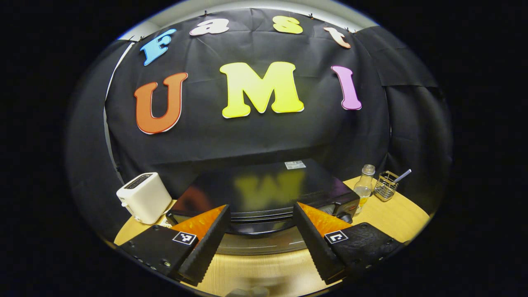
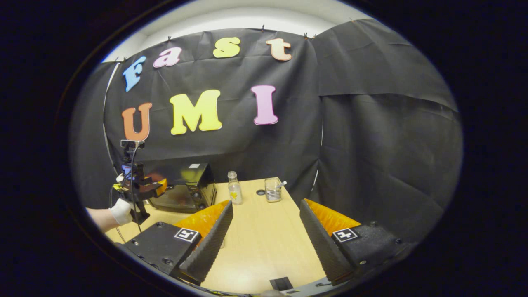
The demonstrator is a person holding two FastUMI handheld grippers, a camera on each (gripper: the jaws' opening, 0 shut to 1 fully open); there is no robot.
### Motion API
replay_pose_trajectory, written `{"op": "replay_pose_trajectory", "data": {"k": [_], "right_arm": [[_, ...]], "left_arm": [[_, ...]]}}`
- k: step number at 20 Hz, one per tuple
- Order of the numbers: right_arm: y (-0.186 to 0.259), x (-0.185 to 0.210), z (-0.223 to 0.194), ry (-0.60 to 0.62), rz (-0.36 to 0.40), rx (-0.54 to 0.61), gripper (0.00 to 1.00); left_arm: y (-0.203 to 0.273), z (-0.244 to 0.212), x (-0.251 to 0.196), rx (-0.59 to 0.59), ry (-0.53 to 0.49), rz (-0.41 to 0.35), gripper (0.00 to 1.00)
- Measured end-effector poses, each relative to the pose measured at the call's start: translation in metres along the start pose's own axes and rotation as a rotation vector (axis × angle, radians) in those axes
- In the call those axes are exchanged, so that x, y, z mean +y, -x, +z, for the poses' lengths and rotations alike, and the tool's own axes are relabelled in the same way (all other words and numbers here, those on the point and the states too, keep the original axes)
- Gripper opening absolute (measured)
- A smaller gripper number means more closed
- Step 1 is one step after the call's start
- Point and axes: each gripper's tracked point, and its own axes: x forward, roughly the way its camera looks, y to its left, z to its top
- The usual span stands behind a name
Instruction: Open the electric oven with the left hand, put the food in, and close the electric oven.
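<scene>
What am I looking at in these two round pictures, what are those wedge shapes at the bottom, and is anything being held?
No robot here: a person holds a two-finger grasping tool in each hand, and a camera rides on each one. The wedges at the bottom are that tool's own fingers.

In the left gripper view, the left tool is open, close in front of the black oven on the wooden table. A white toaster stands to the oven's left; a small glass bottle and a wire basket stand to its right.

In the right gripper view, the right tool is open over bare table, holding nothing. Farther off, a gloved hand holds the left tool at the oven, whose door looks shut. I cannot pick out the food.
</scene>
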Motion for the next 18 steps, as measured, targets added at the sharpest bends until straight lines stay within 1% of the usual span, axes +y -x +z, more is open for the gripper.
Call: {"op": "replay_pose_trajectory", "data": {"k": [2, 4, 7, 8, 9, 11, 13, 15, 18], "right_arm": [[0.004, 0.004, 0.004, 0.004, 0.031, -0.025, 1.0], [0.008, 0.006, 0.01, 0.024, 0.064, -0.063, 1.0], [0.019, 0.003, 0.025, 0.039, 0.129, -0.127, 1.0], [0.021, 0.0, 0.027, 0.041, 0.147, -0.141, 1.0], [0.024, -0.004, 0.028, 0.042, 0.167, -0.147, 1.0], [0.032, -0.012, 0.028, 0.037, 0.203, -0.152, 1.0], [0.041, -0.023, 0.025, 0.039, 0.227, -0.153, 1.0], [0.048, -0.03, 0.018, 0.051, 0.248, -0.155, 1.0], [0.061, -0.034, 0.009, 0.054, 0.283, -0.166, 1.0]], "left_arm": [[0.03, 0.017, -0.006, -0.041, 0.018, 0.0, 0.97], [0.072, 0.036, -0.014, -0.082, 0.043, 0.006, 0.97], [0.141, 0.072, -0.021, -0.163, 0.02, 0.036, 0.96], [0.161, 0.079, -0.022, -0.171, 0.013, 0.045, 0.96], [0.181, 0.083, -0.033, -0.173, 0.017, 0.054, 0.96], [0.223, 0.099, -0.036, -0.198, 0.048, 0.077, 0.96], [0.264, 0.104, -0.032, -0.207, 0.067, 0.12, 0.96], [0.301, 0.1, -0.029, -0.204, 0.079, 0.162, 0.96], [0.354, 0.096, -0.024, -0.226, 0.045, 0.216, 0.96]]}}
